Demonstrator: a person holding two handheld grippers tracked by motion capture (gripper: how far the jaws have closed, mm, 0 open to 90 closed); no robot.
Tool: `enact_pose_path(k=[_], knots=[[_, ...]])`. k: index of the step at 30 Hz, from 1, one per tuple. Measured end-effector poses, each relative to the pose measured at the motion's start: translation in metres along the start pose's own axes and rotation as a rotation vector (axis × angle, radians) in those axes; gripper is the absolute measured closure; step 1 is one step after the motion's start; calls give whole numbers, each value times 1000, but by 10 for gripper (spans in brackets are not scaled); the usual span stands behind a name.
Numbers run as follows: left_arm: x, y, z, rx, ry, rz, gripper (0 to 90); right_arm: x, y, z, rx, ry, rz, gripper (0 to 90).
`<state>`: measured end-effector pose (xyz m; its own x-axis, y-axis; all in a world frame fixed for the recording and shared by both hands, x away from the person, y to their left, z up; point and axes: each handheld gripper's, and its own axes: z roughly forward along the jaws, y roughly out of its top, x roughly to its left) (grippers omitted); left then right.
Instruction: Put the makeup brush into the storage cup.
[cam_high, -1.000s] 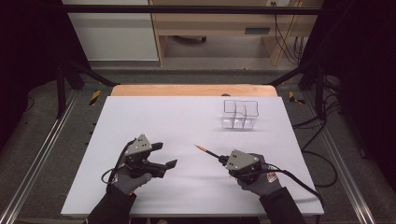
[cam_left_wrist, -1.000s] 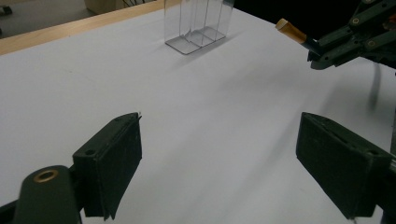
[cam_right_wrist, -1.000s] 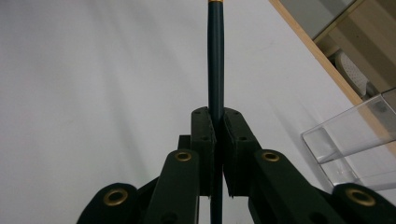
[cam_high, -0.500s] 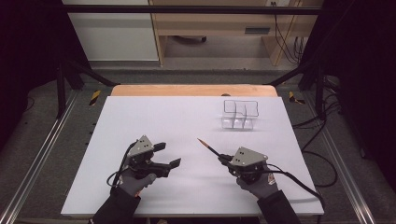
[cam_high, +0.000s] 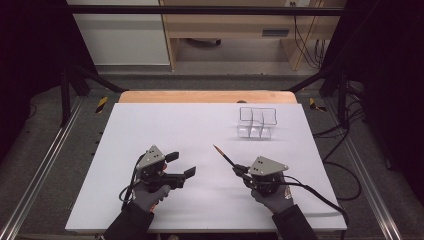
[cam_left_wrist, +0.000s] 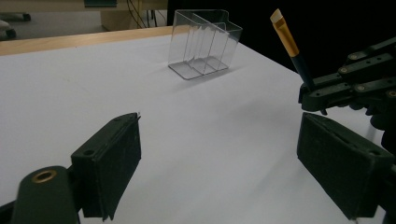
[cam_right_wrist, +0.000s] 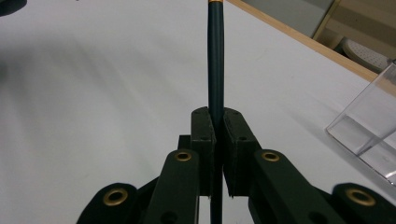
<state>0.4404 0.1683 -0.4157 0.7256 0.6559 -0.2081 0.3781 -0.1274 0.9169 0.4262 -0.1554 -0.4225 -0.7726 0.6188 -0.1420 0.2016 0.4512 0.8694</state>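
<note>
The right gripper (cam_high: 239, 171) clamps a dark, gold-banded makeup brush (cam_high: 224, 156), bristles aimed up-left; the clear plastic divided holder (cam_high: 257, 122) stands ahead, nearer it. The left gripper (cam_high: 181, 164) gapes empty.

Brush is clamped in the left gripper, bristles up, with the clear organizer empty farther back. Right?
Not quite. The brush is clamped in the right gripper, as the right gripper view shows. The left gripper is open. The organizer is empty farther back.
</note>
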Motion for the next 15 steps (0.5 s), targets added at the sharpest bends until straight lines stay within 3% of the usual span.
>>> enact_pose_path(k=[15], knots=[[-9, 4, 7, -59, -16, -35, 133, 2, 1, 1, -30, 6, 27, 844]])
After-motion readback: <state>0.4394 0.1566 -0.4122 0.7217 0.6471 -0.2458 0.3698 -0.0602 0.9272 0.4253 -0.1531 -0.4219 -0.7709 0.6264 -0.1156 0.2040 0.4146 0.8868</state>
